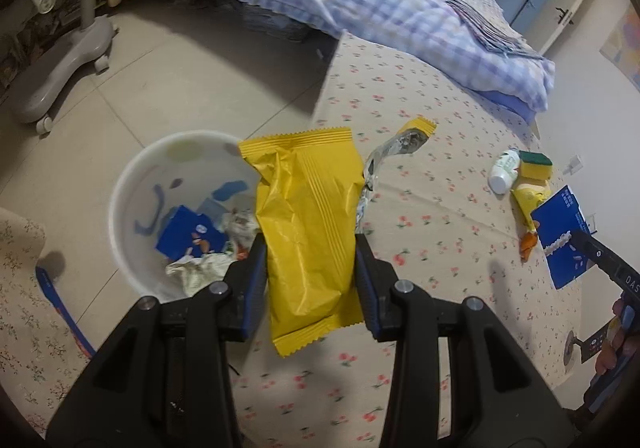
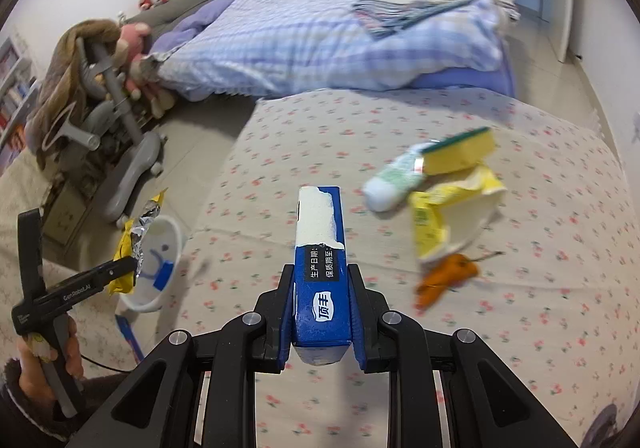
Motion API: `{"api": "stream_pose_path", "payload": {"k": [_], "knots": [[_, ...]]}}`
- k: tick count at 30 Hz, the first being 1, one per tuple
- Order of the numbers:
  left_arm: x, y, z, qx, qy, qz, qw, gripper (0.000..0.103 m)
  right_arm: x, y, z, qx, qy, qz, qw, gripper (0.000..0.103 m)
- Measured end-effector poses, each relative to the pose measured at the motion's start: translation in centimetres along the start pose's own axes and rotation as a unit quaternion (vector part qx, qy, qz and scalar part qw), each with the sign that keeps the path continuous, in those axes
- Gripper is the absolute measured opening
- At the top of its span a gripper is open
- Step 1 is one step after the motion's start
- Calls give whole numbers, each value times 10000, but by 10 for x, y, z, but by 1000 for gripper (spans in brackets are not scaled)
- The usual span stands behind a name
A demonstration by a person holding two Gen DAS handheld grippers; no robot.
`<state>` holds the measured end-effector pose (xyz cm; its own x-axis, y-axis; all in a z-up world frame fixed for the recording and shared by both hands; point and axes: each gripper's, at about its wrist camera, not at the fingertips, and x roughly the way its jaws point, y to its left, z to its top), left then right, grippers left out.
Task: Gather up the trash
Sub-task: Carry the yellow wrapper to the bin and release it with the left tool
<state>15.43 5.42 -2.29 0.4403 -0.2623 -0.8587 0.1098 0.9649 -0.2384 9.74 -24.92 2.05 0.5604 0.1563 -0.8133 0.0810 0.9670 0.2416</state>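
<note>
1. Left gripper point(image 1: 310, 248) has its jaws partly closed on a yellow snack wrapper point(image 1: 306, 215), pads pressing both long edges; the wrapper hangs at the table's edge, right beside the white bin point(image 1: 132, 183) on the floor and partly over its rim.
2. Right gripper point(image 2: 322, 288) is nearly closed on a narrow blue carton point(image 2: 320, 244), pinched by its flat sides, held above the flowered tablecloth point(image 2: 280, 151) and well apart from the bin.
3. Judged from what lies in the bin, the task is partly done: another blue carton point(image 1: 186, 236) and crumpled paper point(image 1: 200, 268) already sit at the bottom.
4. Both held pieces still have to be dropped in; the wrapper looks the closer of the two.
5. Farther out on the table more things wait: a small white bottle point(image 2: 390, 183), a yellow-and-green sponge point(image 2: 460, 151), a torn yellow packet point(image 2: 448, 215) and an orange scrap point(image 2: 444, 280), all clustered and partly touching.
6. Whether the sponge and bottle count as trash cannot be told.
7. Hard to read: a crumpled foil strip point(image 1: 376, 163) behind the wrapper may be part of it or separate; motion blur softens the far cluster; the bin's near wall is hidden by the left gripper's fingers.
8. Beyond the table a bed with a checked quilt point(image 2: 320, 35) shows no trash that can be made out.
</note>
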Motion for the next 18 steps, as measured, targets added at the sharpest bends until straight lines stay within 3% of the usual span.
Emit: {"api": "stream_pose_path", "payload": {"k": [15, 18], "knots": [[4, 91, -3, -715, 198, 229, 9970, 43, 55, 98, 5, -623, 353, 349, 9968, 24], [6, 96, 2, -765, 128, 194, 9968, 49, 65, 111, 5, -647, 417, 476, 9959, 24]]}}
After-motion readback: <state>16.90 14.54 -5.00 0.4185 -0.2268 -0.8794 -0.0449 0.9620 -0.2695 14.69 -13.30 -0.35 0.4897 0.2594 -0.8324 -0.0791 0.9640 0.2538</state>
